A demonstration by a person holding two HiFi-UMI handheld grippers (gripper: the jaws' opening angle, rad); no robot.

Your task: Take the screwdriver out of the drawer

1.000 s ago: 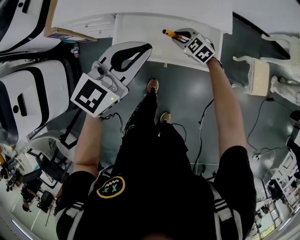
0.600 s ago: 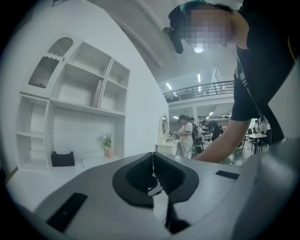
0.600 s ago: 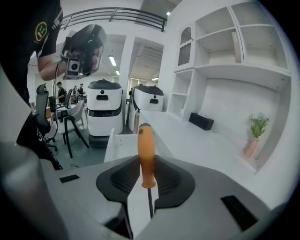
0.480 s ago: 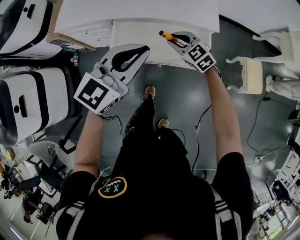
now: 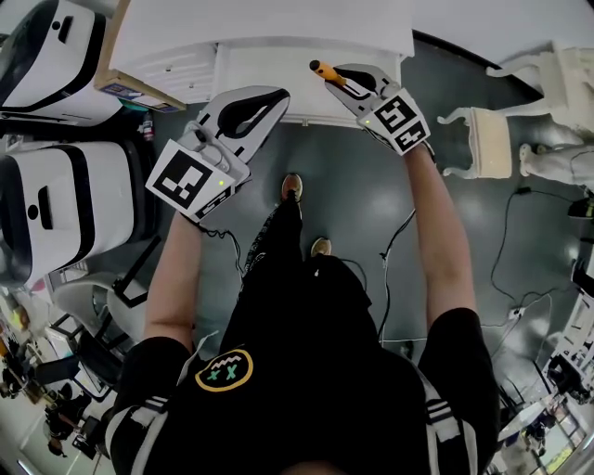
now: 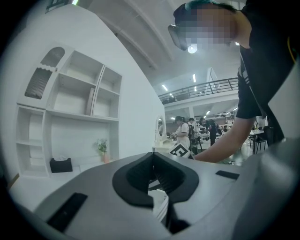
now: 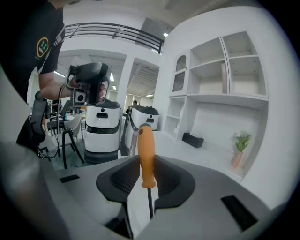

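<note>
**Step in hand: removal.** The right gripper (image 5: 342,80) is clamped at a narrow setting on the screwdriver (image 7: 146,154). The jaws press on the lower part of the orange handle, close to where the metal shaft begins. The handle end projects beyond the jaw tips and the shaft runs back between the jaws. In the head view the tool sits over the right half of the open drawer (image 5: 278,67), near its back edge under the desk top (image 5: 260,23). The right gripper view shows the room behind the handle rather than drawer walls, so the tool appears to be lifted out of the drawer, though still above it.

**Left gripper.** The left gripper (image 5: 280,95) has its jaws fully together with nothing between them. It hovers at the drawer's front left corner. Whether it touches the drawer cannot be determined.

**Next move.** Carry the screwdriver away from the drawer opening toward the person or a set-down place. Maintain clamping force, because the hold covers only a short length of the handle and the tool could pivot.

**Container.** The drawer is pulled out from the desk front. The visible floor is plain white, and no other item can be made out. The parts beneath both grippers are hidden.
</note>
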